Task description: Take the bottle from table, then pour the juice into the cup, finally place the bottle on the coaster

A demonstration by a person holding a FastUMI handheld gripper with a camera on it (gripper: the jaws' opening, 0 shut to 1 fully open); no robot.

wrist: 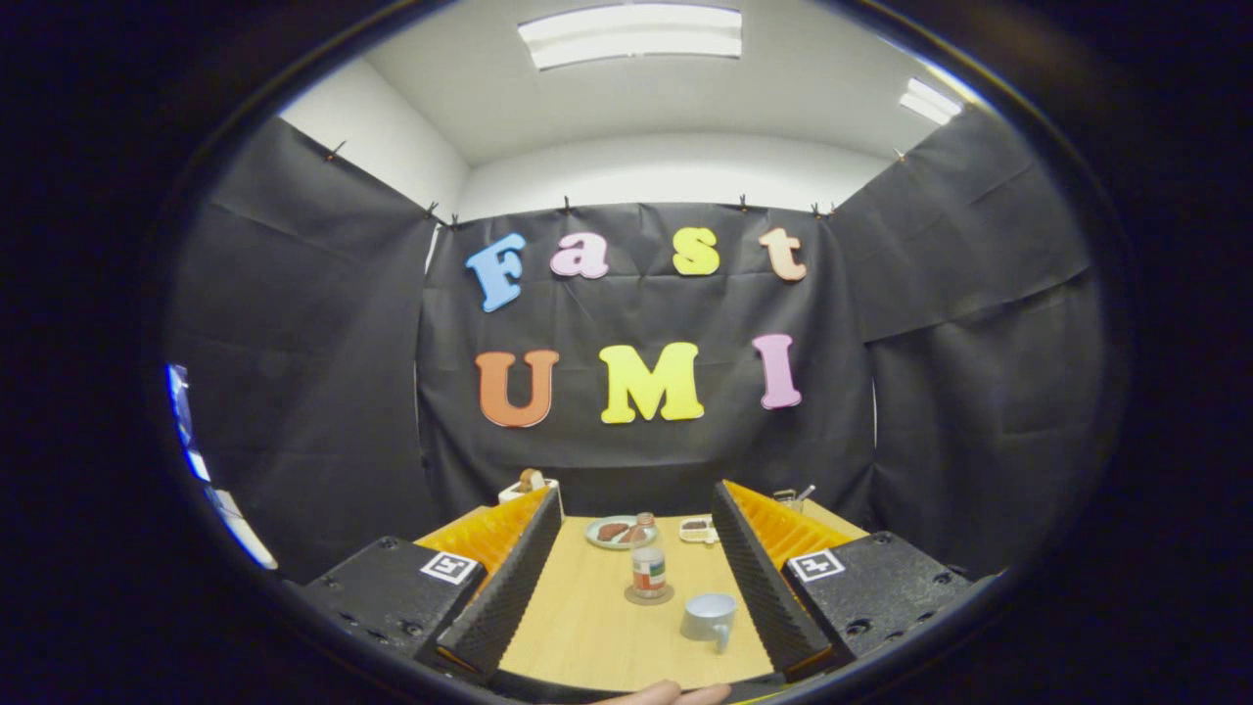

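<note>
A small clear bottle with a red-and-white label and dark liquid low inside stands upright on a round brown coaster on the wooden table. A pale blue-grey cup with its handle toward me sits just right of the coaster and nearer. My gripper is open, and its two black ribbed fingers are spread wide. The bottle and cup show in the gap between them, and neither finger touches either.
Behind the bottle lies a plate with brown food, and a small white dish sits to its right. At the table's back stand a white box on the left and a glass with a spoon on the right. Part of a hand shows at the near edge.
</note>
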